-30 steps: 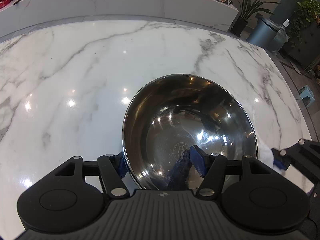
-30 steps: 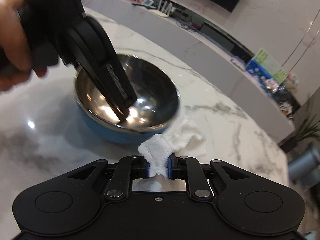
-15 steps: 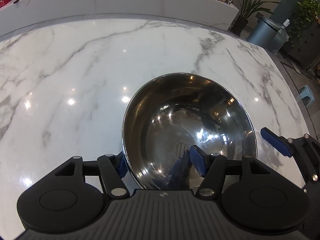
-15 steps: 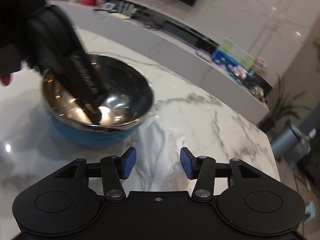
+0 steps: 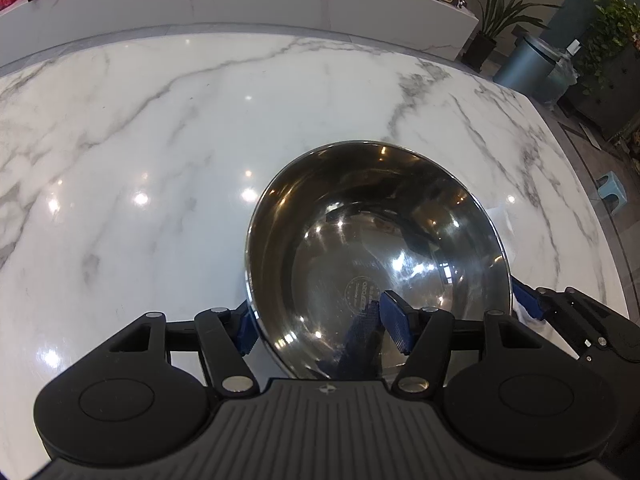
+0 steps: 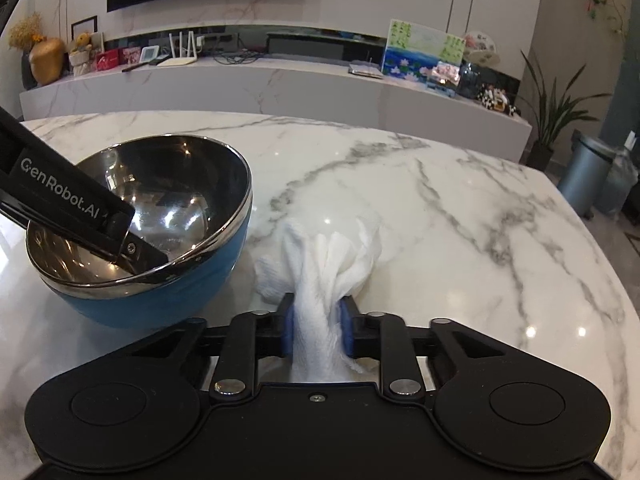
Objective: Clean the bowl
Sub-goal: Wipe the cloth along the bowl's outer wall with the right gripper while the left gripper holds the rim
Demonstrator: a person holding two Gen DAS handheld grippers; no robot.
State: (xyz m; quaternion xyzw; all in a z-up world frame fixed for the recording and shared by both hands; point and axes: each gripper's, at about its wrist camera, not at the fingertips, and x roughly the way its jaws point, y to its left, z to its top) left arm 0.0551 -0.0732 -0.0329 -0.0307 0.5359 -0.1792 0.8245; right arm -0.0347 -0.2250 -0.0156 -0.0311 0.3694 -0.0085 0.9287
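Note:
A steel bowl [image 5: 380,240] with a blue outer shell [image 6: 160,304] sits tilted on the white marble table [image 5: 160,160]. My left gripper [image 5: 318,320] straddles its near rim, one blue pad outside and the other inside, gripping the wall. In the right wrist view, that gripper's finger [image 6: 136,250] reaches down into the bowl [image 6: 168,200]. A crumpled white cloth [image 6: 332,256] lies on the table just right of the bowl. My right gripper [image 6: 316,328] is closing on it, and both pads press its bunched end. The right gripper's blue pad [image 5: 528,304] shows beside the bowl's right rim.
The table's [image 6: 440,200] rounded edge runs along the right. Beyond it stand a grey bin [image 6: 588,172] and a potted plant [image 6: 552,116]. A long white counter [image 6: 280,84] with pictures and small items runs behind the table.
The right gripper let go of the cloth, rolled level, and closed on the cloth again on the table beside the bowl. The left gripper and the bowl have not moved.

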